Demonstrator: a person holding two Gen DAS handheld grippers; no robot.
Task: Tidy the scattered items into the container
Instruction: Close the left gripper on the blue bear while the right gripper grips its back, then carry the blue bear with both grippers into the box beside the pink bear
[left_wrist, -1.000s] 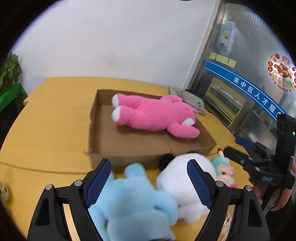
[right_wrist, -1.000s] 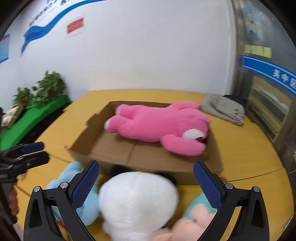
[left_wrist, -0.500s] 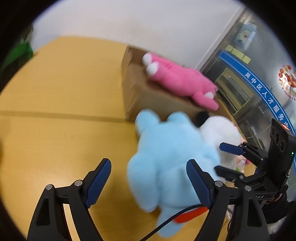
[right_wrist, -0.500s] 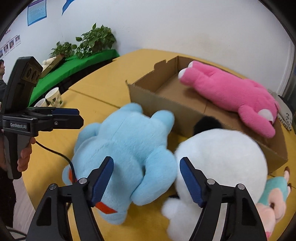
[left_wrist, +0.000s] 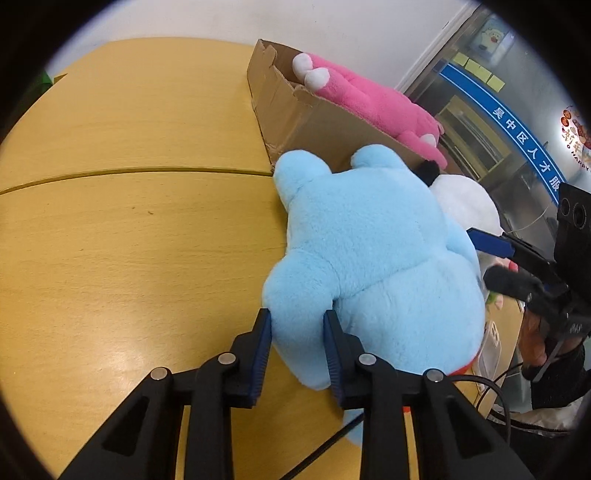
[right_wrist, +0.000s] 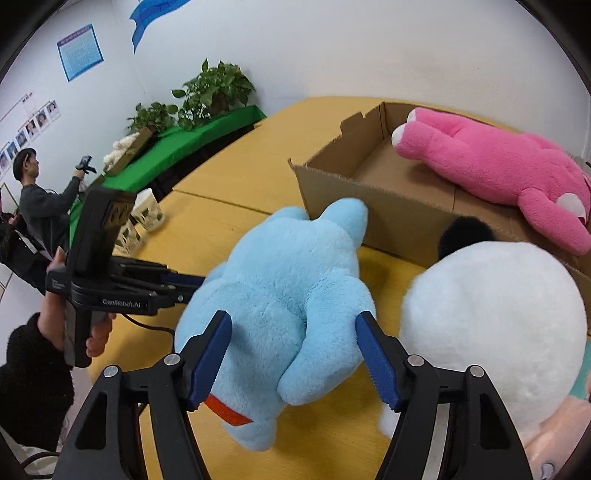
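A light blue plush toy (left_wrist: 369, 258) lies on the yellow table (left_wrist: 129, 221) in front of a cardboard box (left_wrist: 317, 122); it also shows in the right wrist view (right_wrist: 288, 280). My left gripper (left_wrist: 297, 332) is shut on one limb of the blue plush. My right gripper (right_wrist: 293, 343) is open, its fingers on either side of the blue plush's other limb. A pink plush (right_wrist: 491, 162) lies inside the box (right_wrist: 369, 192). A white plush with a black ear (right_wrist: 495, 317) sits beside the blue one.
A small pink and teal plush (right_wrist: 565, 417) lies at the right edge behind the white one. Two white cups (right_wrist: 147, 214) stand at the table's left side. A green bench with plants (right_wrist: 207, 96) and a person (right_wrist: 37, 195) are beyond.
My left gripper has closed from wide open onto the blue plush's limb. My right gripper has moved in around the blue plush's other side and narrowed a little.
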